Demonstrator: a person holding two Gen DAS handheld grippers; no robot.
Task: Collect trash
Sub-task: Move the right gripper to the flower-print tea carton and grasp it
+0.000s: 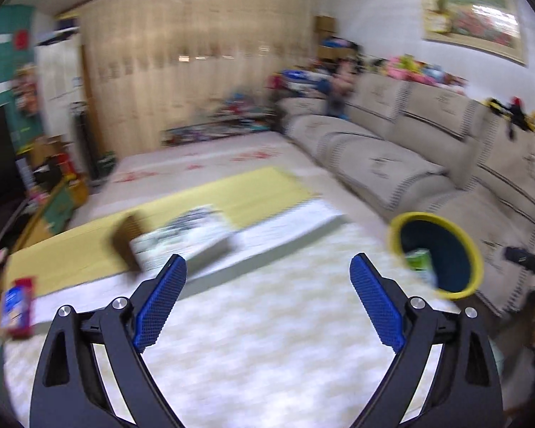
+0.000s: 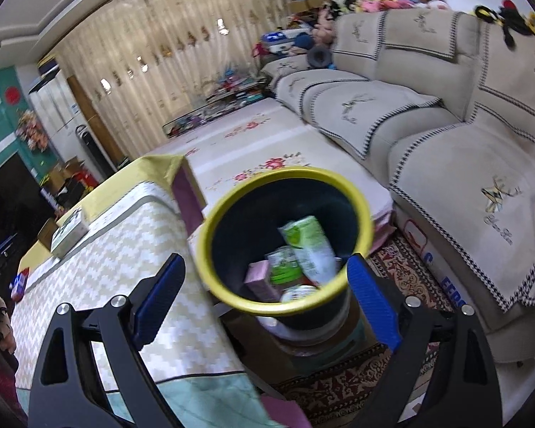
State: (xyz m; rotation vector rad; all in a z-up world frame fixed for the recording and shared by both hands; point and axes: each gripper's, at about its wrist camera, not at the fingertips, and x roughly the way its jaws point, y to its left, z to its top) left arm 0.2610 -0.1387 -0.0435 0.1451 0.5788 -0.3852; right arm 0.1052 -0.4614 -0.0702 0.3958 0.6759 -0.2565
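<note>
A dark bin with a yellow rim [image 2: 285, 242] stands beside the table, just ahead of my right gripper [image 2: 265, 267], which is open and empty above it. Inside lie a green and white carton [image 2: 308, 246], a pink box [image 2: 258, 276] and other wrappers. The bin also shows in the left wrist view [image 1: 437, 249], right of my left gripper [image 1: 267, 267], which is open and empty over the table. A red and blue packet [image 1: 18, 306] lies at the table's left edge. A white box [image 1: 192, 239] and a brown box [image 1: 126, 240] sit ahead.
The table carries a pale zigzag cloth [image 1: 267, 339] and a yellow cloth [image 1: 232, 196]. A beige sofa [image 2: 463, 142] runs along the right. A patterned rug [image 2: 392, 374] lies under the bin. Toys and boxes crowd the far floor by the curtain [image 1: 196, 71].
</note>
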